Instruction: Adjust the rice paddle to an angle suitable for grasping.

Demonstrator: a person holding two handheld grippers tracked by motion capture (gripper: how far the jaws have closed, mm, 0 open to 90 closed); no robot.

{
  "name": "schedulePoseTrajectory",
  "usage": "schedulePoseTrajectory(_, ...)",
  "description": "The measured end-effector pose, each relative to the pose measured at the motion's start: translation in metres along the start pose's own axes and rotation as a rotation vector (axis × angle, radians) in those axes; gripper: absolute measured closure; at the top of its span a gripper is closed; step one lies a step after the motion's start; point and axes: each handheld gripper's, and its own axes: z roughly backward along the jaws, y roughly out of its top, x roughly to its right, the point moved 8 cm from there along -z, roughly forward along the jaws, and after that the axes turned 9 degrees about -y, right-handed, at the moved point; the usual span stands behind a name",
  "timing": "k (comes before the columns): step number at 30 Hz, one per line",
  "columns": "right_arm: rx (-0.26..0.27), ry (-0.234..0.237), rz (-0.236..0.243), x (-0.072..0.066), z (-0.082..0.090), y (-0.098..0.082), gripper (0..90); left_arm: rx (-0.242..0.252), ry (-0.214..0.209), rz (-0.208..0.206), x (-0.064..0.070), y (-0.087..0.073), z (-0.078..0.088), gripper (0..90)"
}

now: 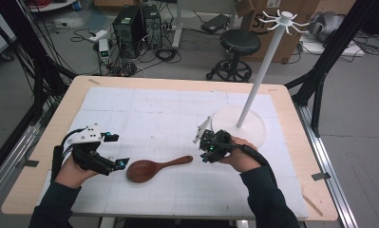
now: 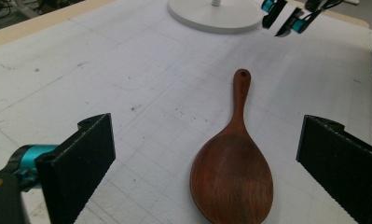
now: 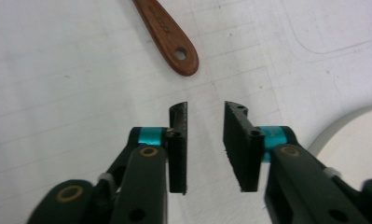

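while the wooden spoon lies flat on the mat between both hands, the left gripper gapes wide, the right gripper parted, empty; it should straddle the handle squarely.

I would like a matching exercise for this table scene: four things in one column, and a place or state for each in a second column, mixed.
Things:
1. brown wooden rice spoon
2. white round stand base with tall pole
3. left tongs
4. right tongs

Places or states:
A. jaws a little apart, nothing between them, near the spoon's handle end
B. lying flat on the white mat
C. jaws wide apart, beside the spoon's bowl
D. standing at the far right of the mat

Pairs: 1-B, 2-D, 3-C, 4-A
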Motion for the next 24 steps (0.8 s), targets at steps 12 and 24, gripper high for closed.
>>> schedulePoseTrajectory(12,0.281,0.069,-0.209,0.0,0.041,-0.032,26.1,-0.008,0.001,-0.004,0.0,0.0,0.001,5.0)
schedulePoseTrajectory(24,0.403,0.077,-0.339,-0.003,0.042,-0.054,9.1,-0.022,-0.005,-0.007,0.002,-0.001,-0.002,5.0)
